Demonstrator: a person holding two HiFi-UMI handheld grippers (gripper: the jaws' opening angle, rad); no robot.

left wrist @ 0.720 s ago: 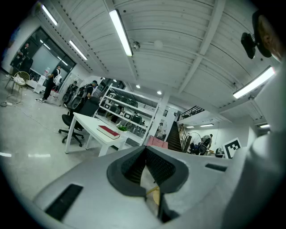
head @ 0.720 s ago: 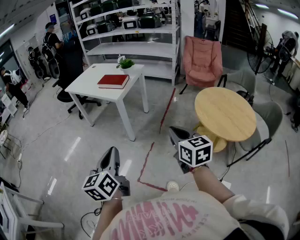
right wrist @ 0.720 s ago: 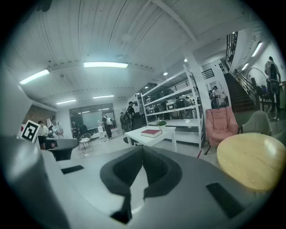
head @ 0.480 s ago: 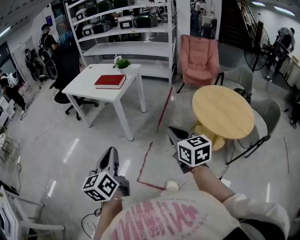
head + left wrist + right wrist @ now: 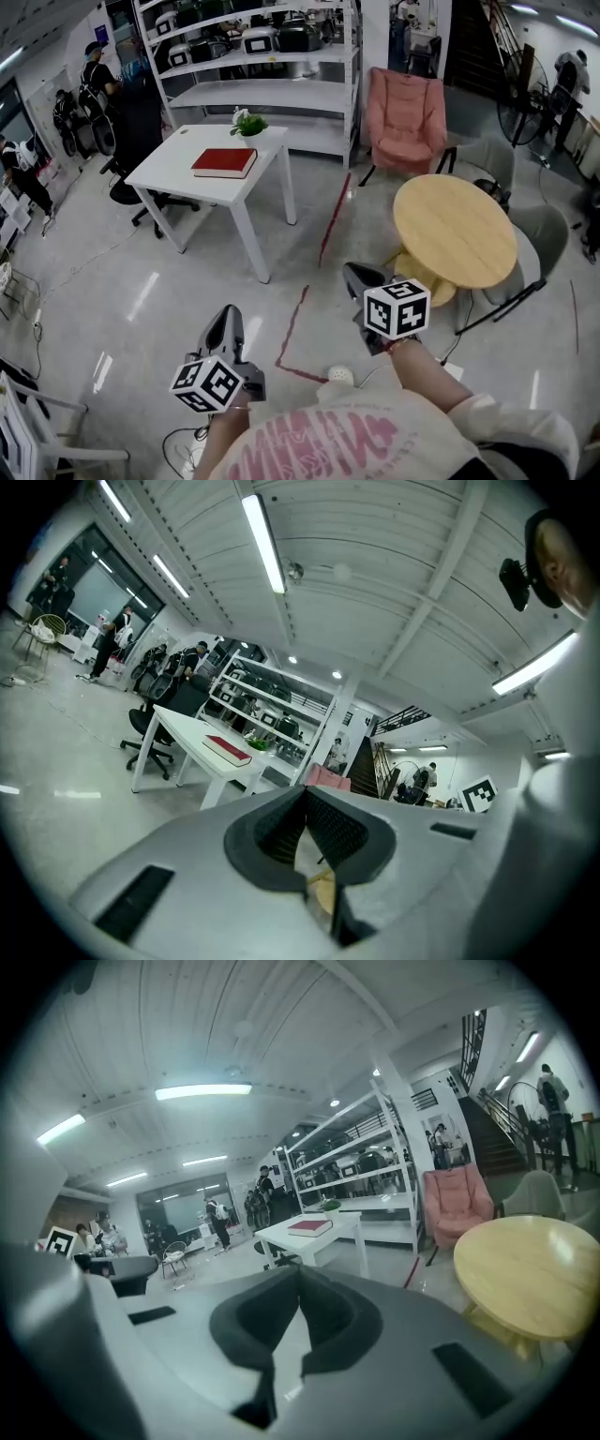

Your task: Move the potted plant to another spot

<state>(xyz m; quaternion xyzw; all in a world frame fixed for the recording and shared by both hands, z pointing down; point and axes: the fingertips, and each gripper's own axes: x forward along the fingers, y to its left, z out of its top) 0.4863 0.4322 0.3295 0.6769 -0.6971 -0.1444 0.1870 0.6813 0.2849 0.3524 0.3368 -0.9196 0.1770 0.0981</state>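
**Plainly far off: the plant lies ahead of both clenched grippers**

Nearest, the left gripper [image 5: 228, 314] has its jaws pressed together with nothing between them. The right gripper [image 5: 354, 272] is clenched and empty too, and is held a little further forward. Beyond them is glossy grey floor crossed by a red tape line [image 5: 333, 220]. To the right of the right gripper is a round pale wooden table [image 5: 455, 230].

Further ahead stands the white rectangular worktop [image 5: 187, 164], with a flat red hardback book [image 5: 225, 161] on it. The small green potted plant in its white pot [image 5: 248, 124] stands upright just past the book, by the worktop's far edge, well apart from both grippers.

It lies ahead and left of the right gripper, and almost straight ahead of the left. Neither hand looks clearly nearer, though the right gripper's lead may favour it. Behind the plant is white metal shelving [image 5: 272, 89]. The approach has yet to close this gap, and the jaws must part before any grasp.
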